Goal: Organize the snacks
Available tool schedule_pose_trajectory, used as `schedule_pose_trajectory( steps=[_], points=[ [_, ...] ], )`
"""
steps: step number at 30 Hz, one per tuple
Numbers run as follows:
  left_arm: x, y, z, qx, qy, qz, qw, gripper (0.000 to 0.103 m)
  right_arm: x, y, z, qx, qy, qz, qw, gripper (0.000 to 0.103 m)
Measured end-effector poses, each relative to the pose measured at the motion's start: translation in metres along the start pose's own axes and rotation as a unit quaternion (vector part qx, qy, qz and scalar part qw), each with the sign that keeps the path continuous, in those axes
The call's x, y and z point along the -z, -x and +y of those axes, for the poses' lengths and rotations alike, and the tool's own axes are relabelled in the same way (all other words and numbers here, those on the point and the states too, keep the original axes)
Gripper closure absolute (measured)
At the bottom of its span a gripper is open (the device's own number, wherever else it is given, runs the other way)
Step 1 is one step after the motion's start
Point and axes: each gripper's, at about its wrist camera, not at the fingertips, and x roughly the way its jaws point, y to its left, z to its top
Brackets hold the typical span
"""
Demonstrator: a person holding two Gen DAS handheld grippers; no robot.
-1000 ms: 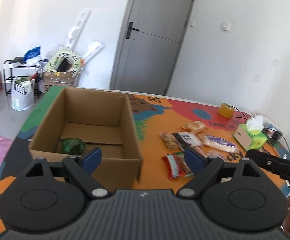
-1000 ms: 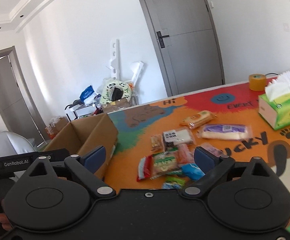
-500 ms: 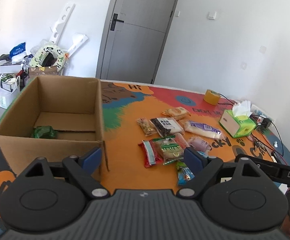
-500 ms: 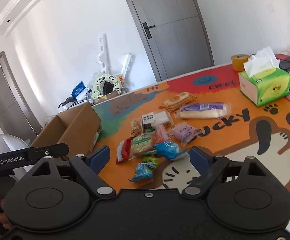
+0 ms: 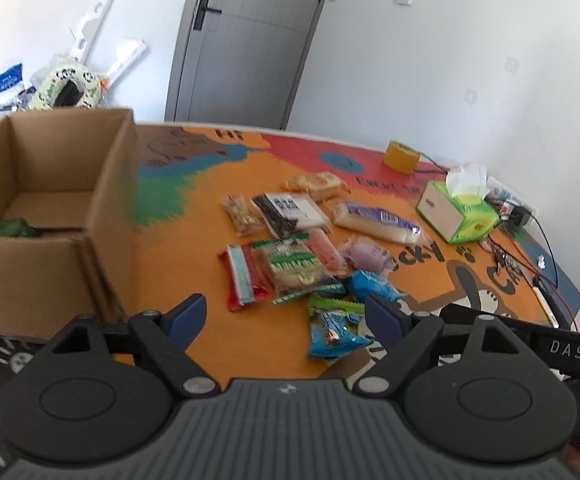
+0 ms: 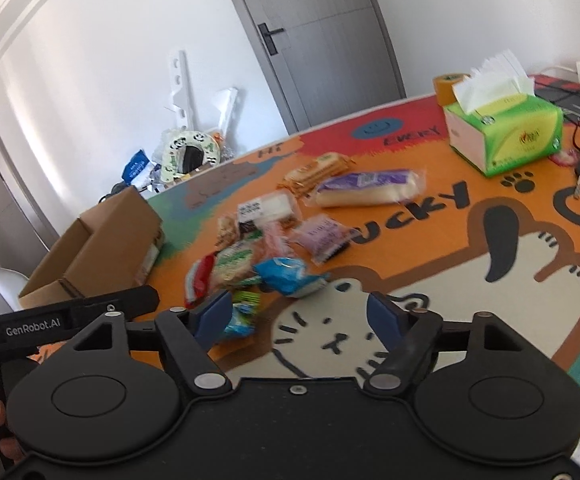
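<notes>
**One packet boxed, the pile still out**

The table (image 5: 194, 264), under a bright cartoon mat, carries everything. At its left stands the open cardboard box (image 5: 50, 184), holding only one green packet (image 5: 14, 228). Well apart from it lies the snack pile (image 5: 301, 244): about ten wrappers, some overlapping, none boxed yet, so most of the sorting seems left. A green tissue box (image 5: 457, 216) and a tape roll (image 5: 399, 157) sit beyond.

The left gripper (image 5: 286, 314) is spread wide and empty. The right gripper (image 6: 301, 314) has just been narrowing, nothing between its jaws, near the blue packet (image 6: 290, 276).
</notes>
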Motion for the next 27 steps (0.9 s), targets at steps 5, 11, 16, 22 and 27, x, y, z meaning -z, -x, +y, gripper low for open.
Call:
schedule_pose_trajectory(
  steps=[5, 11, 16, 22, 27],
  points=[
    [0.006, -0.02, -0.009, 0.004, -0.005, 0.021, 0.9998, 0.018, 0.003, -0.008, -0.012, 0.005, -0.008, 0.01, 1.0, 0.032],
    [0.011, -0.042, -0.02, 0.008, -0.017, 0.042, 0.9989, 0.021, 0.005, -0.011, -0.028, 0.015, -0.02, 0.01, 1.0, 0.032],
    [0.013, -0.057, -0.024, 0.009, -0.02, 0.057, 0.9981, 0.026, 0.006, -0.012, -0.039, 0.021, -0.033, 0.013, 0.999, 0.032],
    [0.015, -0.058, -0.028, -0.01, -0.049, 0.051, 0.9975, 0.054, 0.005, -0.019, -0.039, 0.016, -0.033, 0.016, 0.999, 0.032],
    [0.013, -0.052, -0.015, -0.003, -0.032, 0.043, 0.9986, 0.07, 0.003, -0.027, -0.032, 0.008, -0.027, 0.02, 0.999, 0.032]
  ],
)
